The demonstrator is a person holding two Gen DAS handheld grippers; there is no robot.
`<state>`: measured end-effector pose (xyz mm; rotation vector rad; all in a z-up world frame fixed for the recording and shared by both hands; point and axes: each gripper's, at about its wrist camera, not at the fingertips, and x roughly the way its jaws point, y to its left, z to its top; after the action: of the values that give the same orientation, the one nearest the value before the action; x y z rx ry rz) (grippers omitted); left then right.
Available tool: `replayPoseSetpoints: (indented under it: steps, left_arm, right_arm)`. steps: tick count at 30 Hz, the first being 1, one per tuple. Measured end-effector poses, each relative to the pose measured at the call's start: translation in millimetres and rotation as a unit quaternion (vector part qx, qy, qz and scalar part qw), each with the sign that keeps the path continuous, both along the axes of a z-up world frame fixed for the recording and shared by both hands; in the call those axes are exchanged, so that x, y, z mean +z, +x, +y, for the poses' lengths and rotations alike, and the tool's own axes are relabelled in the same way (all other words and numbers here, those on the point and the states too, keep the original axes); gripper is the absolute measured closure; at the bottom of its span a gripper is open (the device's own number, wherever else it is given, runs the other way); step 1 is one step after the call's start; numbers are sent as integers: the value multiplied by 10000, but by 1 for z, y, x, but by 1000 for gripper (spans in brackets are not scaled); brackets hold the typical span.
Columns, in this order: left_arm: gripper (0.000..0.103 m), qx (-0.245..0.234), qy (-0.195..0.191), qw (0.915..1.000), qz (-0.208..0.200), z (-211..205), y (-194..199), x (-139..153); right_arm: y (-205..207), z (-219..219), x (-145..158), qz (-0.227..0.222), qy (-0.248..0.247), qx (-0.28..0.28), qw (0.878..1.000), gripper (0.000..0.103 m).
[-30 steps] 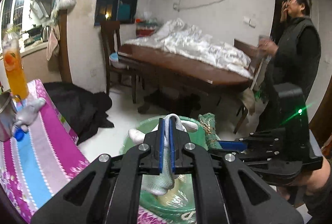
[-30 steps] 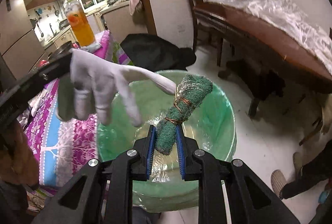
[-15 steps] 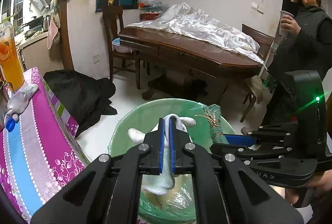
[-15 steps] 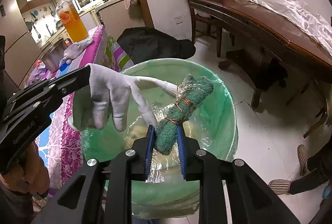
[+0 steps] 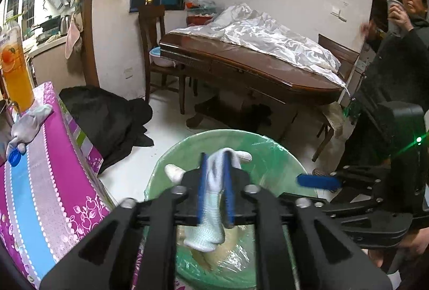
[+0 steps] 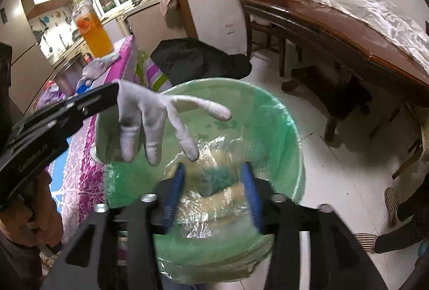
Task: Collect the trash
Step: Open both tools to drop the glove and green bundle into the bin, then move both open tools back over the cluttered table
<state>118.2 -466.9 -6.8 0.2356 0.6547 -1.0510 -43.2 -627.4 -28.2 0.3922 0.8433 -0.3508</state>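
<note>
A green bin lined with a clear bag (image 6: 284, 129) stands on the floor below both grippers; it also shows in the left wrist view (image 5: 273, 155). My left gripper (image 5: 215, 164) holds a white knit glove (image 5: 211, 223) over the bin, its jaws slightly parted around it; the glove also hangs in the right wrist view (image 6: 144, 118). My right gripper (image 6: 213, 180) is open above the bin. A green scouring pad (image 6: 217, 178) lies blurred in the bin between its fingers.
A pink striped table (image 5: 34, 182) is at the left with an orange drink bottle (image 5: 14, 70), a grey glove (image 5: 29, 123) and a blue cap (image 5: 14, 157). A wooden dining table (image 5: 241, 67), a black cloth (image 5: 107, 115) on the floor and a person (image 5: 402, 54) are nearby.
My right gripper has opened and the green scouring pad has dropped from it into the bin. My left gripper's jaws have widened a little around the white glove.
</note>
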Motion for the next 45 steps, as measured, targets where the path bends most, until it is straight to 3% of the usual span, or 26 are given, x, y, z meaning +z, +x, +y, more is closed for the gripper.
replayPoseSetpoints:
  steps: [2,10,12,13,15,16,21,24,26,29,32,34,38,41,45]
  left_arm:
    - [64,86,-22,10000,-34,2,2,0]
    - [64,129,-8,9999,-41,7,4,2]
    - [62,143,12,9998,-123,18,2,4]
    - [59,193,-1,9996,-183,29,1,8]
    - [49,329,-7,9989,-320,51,-1,13]
    - [48,443,5,9981,-417,67,0,16]
    - [41,1092,56,9917,-677,169,11,27]
    - [37,1663,211,9827,-785,241,27,29]
    - [37,2184,377,9720,-778,302,41,28]
    - [36,3094,604,9469,-635,403,66,23]
    - [36,3710,873,9217,-723,479,84,20]
    - [37,3895,883,9153,-519,515,95,16]
    - [39,3716,1015,9220,-390,552,113,5]
    - [51,3314,1036,9374,-282,551,120,-3]
    - [67,3053,1205,9445,-116,546,134,-22]
  right_arm:
    - [-2,0,2,-34,-8,-16,10000,51]
    - [-8,7,7,-138,-106,-42,9998,48]
    - [-16,18,21,-387,-323,-6,9987,36]
    - [-22,30,32,-584,-560,22,9967,31]
    - [-33,57,55,-1070,-981,63,9894,11]
    - [-36,71,63,-1260,-1147,84,9853,7]
    - [-30,136,87,-1949,-1365,482,9701,5]
    - [-17,175,91,-2177,-1309,975,9623,5]
    - [-4,195,88,-2175,-1199,1254,9605,5]
    - [16,218,78,-2099,-987,1557,9602,5]
    - [31,235,69,-2039,-819,1799,9588,5]
    - [42,257,64,-2004,-732,2017,9559,5]
    - [67,299,54,-1882,-657,2522,9469,5]
    - [87,327,48,-1792,-587,2762,9424,5]
    - [105,358,43,-1711,-479,3053,9355,5]
